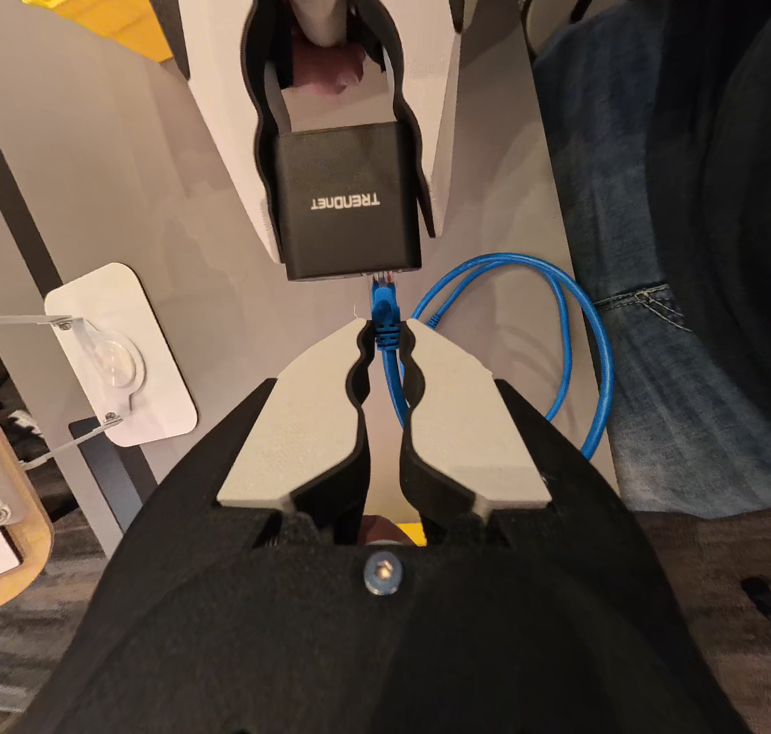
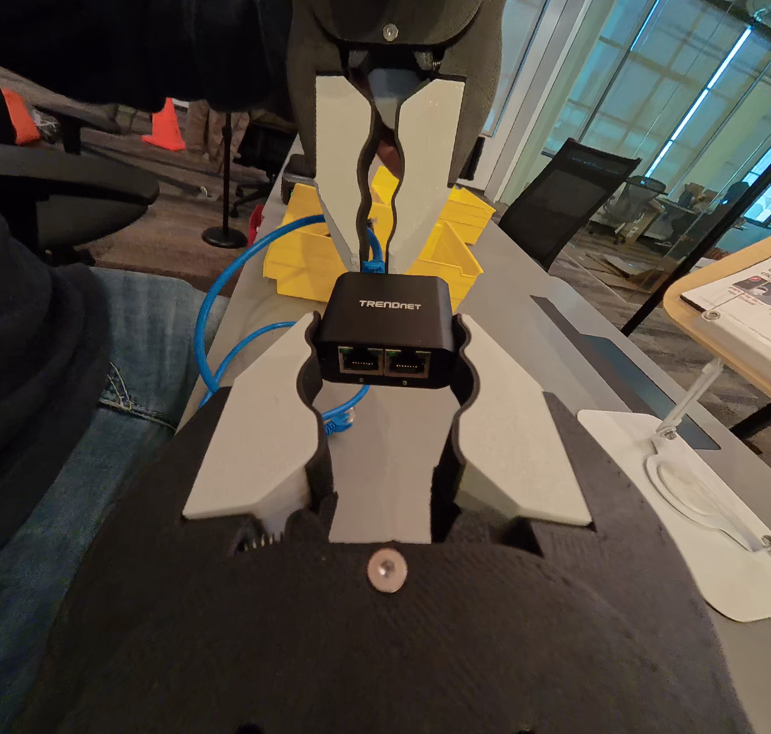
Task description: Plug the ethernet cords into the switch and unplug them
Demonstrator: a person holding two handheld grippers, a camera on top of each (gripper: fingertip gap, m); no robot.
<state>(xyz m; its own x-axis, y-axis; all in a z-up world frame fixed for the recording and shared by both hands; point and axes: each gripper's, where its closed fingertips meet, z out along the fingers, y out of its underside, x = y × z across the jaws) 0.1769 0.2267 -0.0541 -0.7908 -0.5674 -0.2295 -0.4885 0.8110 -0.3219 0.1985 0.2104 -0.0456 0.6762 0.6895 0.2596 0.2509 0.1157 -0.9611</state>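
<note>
A small black switch (image 1: 346, 205) is held above the grey table. My right gripper (image 2: 386, 338) is shut on the switch (image 2: 386, 318) by its sides; two empty ports face the right wrist camera. My left gripper (image 1: 386, 326) is shut on the blue ethernet cord's plug (image 1: 384, 305), whose clear tip sits at a port on the switch's far face. The left gripper (image 2: 372, 259) also shows in the right wrist view, behind the switch. The blue cord (image 1: 584, 338) loops over the table edge; its other plug (image 2: 340, 424) lies loose below the switch.
Yellow bins (image 2: 442, 255) stand on the table behind the switch. A white stand base (image 1: 121, 355) with a clear holder sits to one side and shows in the right wrist view (image 2: 667, 505). A person's jeans (image 1: 646, 255) are next to the table edge. The tips of both grippers are at nearly the same place.
</note>
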